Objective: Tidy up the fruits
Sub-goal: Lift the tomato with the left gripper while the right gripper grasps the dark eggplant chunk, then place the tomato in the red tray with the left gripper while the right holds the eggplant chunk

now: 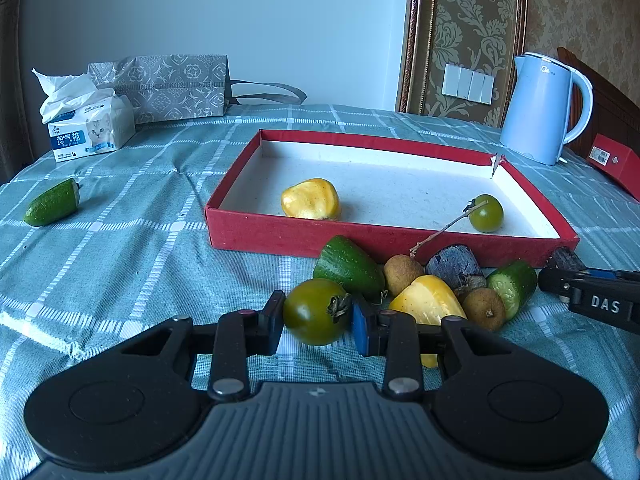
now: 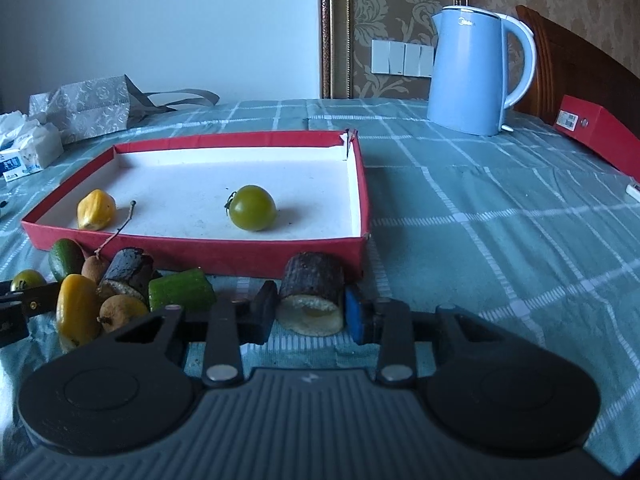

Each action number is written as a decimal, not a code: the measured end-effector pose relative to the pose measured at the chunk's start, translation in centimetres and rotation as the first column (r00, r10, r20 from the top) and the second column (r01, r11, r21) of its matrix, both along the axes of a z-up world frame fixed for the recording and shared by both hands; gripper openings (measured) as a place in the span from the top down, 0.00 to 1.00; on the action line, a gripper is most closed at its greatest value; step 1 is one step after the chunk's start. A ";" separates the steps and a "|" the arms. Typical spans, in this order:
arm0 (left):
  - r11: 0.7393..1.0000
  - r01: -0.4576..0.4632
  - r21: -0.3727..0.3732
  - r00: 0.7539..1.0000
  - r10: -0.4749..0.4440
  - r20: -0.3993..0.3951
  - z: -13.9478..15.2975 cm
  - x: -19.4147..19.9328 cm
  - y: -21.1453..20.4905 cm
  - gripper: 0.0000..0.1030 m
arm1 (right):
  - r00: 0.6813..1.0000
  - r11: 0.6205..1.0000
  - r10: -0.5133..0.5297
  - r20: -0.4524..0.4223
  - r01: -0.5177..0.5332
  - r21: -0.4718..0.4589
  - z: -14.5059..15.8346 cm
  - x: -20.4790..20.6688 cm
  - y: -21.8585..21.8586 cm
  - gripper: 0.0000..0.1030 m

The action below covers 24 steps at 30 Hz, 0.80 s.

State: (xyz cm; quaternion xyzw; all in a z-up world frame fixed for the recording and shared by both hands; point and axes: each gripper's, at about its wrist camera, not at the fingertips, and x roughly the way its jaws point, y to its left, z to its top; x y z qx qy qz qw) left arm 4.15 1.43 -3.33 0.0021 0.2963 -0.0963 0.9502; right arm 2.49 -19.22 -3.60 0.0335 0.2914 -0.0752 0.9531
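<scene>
Fingers of the left gripper (image 1: 318,312) pinch a green tomato (image 1: 316,311), round and smooth, so it may squirt out on the lift; the right gripper (image 2: 308,308) brackets a dark cut chunk (image 2: 313,294), though whether it presses I cannot tell; just ahead stands the red box (image 2: 200,250), whose near wall could catch either load; beside the tomato, piled fruit (image 1: 432,280) may roll.

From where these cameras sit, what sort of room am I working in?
Probably a home dining or living room: a table under a checked tablecloth, an electric kettle and tissue pack on it, patterned wallpaper with wall switches behind.
</scene>
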 end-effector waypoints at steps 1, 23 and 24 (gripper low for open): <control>1.000 0.000 0.000 1.000 0.000 0.000 0.0 0.0 0.0 0.68 | 1.000 1.000 0.002 0.002 -0.002 0.004 0.0 -0.1 -0.1 0.67; 1.000 0.015 -0.009 0.992 -0.013 0.129 3.5 -1.0 1.3 0.68 | 0.999 0.993 -0.003 0.035 -0.001 0.121 -0.1 -1.3 -2.6 0.67; 1.000 0.019 -0.014 0.992 -0.017 0.124 3.6 -0.8 1.3 0.68 | 0.999 0.992 -0.005 0.033 0.001 0.125 -0.1 -1.2 -2.7 0.67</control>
